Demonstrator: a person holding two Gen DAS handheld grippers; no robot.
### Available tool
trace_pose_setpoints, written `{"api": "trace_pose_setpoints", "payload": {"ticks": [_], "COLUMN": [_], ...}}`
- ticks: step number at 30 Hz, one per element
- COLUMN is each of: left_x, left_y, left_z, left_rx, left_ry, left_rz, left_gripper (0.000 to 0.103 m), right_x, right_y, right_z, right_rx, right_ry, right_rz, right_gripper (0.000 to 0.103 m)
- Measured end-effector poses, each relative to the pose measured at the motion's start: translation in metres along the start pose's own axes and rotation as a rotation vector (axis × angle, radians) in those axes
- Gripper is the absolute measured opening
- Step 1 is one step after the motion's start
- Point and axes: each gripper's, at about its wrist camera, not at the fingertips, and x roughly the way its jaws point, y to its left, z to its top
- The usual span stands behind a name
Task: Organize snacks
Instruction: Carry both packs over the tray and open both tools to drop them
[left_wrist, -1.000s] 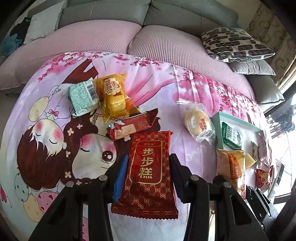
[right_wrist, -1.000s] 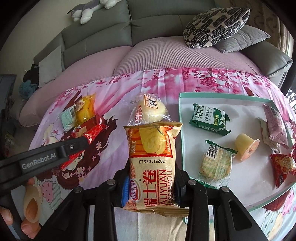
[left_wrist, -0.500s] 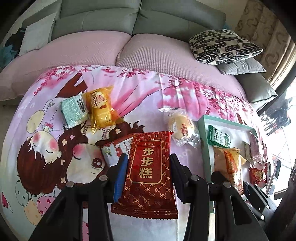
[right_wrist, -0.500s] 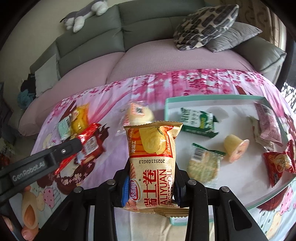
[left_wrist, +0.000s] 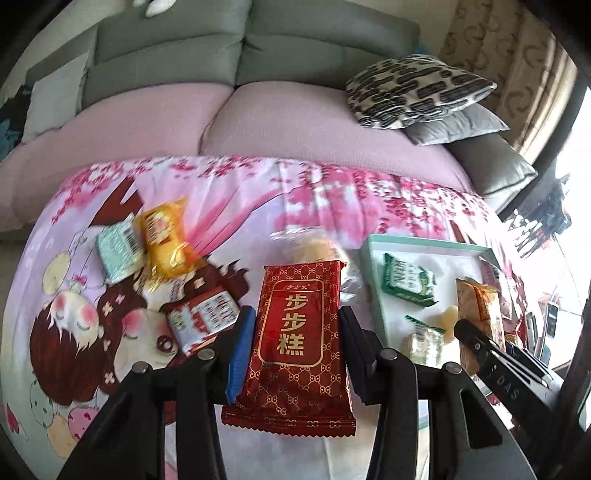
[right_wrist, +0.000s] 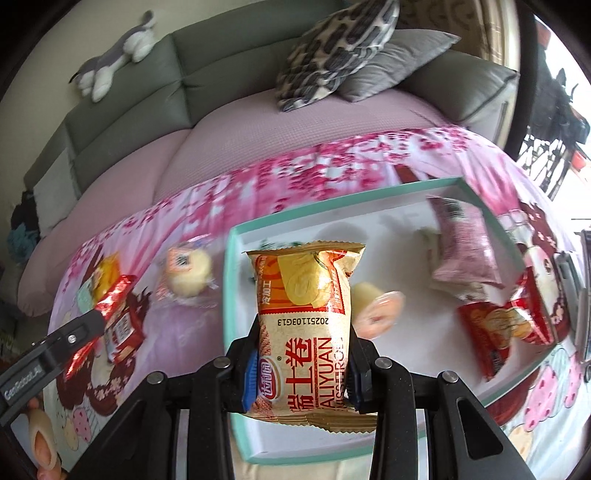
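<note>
The left gripper (left_wrist: 295, 332) pinches a red cake packet (left_wrist: 295, 332) above the cloth-covered table (left_wrist: 240, 206). The right gripper (right_wrist: 301, 363) pinches a yellow roll packet (right_wrist: 303, 325) over the tray's (right_wrist: 231, 295) left edge.

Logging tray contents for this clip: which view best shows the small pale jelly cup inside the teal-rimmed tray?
The right wrist view. There the small pale jelly cup lies on its side on the teal-rimmed tray, beside the held yellow roll packet. The left wrist view shows it only as a small blurred shape.
</note>
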Motion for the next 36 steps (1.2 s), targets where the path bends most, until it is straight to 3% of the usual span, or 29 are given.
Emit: {"api": "trace_pose_setpoints", "payload": {"ticks": [12,17,26,36], "left_x": [0.015,0.028,0.062,0.084], "left_y": [-0.057,-0.08,-0.112,-0.127], "left_z": [0.004,0.003,-0.003,-0.005], "left_rx": [0.129,0.178,0.271,0.291], "left_ry": [-0.038,-0.04,-0.018,0.026], "left_rz": [-0.037,-0.044,0.003,0.004], "left_gripper": [0.047,0.047,0.047,0.047], "right_x": [0.011,0.017,0.03,0.039], "right_y": [-0.04,-0.054,-0.073,-0.086], "right_z": [0.025,0.032,0.035,0.034], "right_rx": [0.059,0.062,0.082,0.108], "right_ry": [-0.045,-0.095,-0.1,-0.071], "right_rz": [0.015,-0.021,-0.026,-0.033], "right_gripper": [0.039,0.039,0.039,0.039]}}
